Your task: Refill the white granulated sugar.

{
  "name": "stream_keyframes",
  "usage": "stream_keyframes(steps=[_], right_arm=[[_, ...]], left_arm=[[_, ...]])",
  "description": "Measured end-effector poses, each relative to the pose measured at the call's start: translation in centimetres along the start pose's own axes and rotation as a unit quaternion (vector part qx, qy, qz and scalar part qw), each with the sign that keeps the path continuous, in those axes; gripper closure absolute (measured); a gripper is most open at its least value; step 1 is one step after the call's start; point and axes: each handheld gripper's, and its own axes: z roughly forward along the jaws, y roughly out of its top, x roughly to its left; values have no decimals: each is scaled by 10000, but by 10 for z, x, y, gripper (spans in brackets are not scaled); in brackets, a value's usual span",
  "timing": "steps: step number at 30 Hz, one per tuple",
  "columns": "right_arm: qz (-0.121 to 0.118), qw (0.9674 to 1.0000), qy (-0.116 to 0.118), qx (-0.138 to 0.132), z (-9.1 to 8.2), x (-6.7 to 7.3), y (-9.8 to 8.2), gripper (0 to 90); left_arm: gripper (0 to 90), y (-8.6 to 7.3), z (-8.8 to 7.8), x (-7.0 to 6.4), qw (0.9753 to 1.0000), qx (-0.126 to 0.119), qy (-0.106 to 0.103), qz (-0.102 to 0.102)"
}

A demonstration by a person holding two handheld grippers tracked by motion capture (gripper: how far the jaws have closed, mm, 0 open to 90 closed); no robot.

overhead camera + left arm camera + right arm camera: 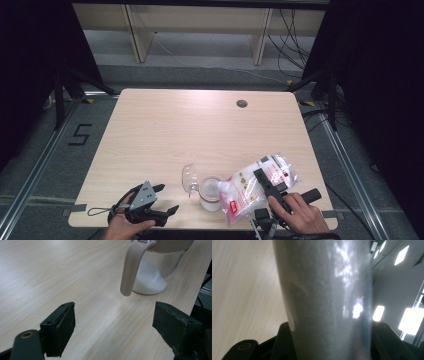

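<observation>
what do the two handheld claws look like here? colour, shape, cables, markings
Both are black. The left claw carries a grey three-cornered plate dotted with small holes, and a thin black cable loop trails off it. Its own view shows two blocky flat-faced jaws, with a brass-coloured rivet on one arm. The right claw has a black cylindrical handle. Forearms are bare; no sleeves visible.

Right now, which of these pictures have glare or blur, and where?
Right gripper view: the bag sits so close it is blurred, with bright ceiling-light glare on its plastic. Left gripper view: the jar is slightly soft, the table evenly lit. High view: sharp, dark at both sides.
</observation>
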Motion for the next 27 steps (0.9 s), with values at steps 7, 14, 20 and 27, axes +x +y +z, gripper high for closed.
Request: stream_keyframes(steps=[7, 14, 20, 27], right_arm=[[-96, 9999, 26, -56, 1, 0, 1, 603], [24, 10000, 37, -14, 0, 1, 0, 604], [33, 10000, 20, -13, 0, 1, 0, 605], [43, 10000, 25, -5, 0, 1, 0, 606]], left_arm=[[180, 0, 0, 1, 10000, 36, -11, 33], [180, 0, 0, 1, 10000, 48, -12, 50], [180, 0, 0, 1, 10000, 48, -9, 49], [180, 0, 0, 1, 10000, 45, -10, 44]])
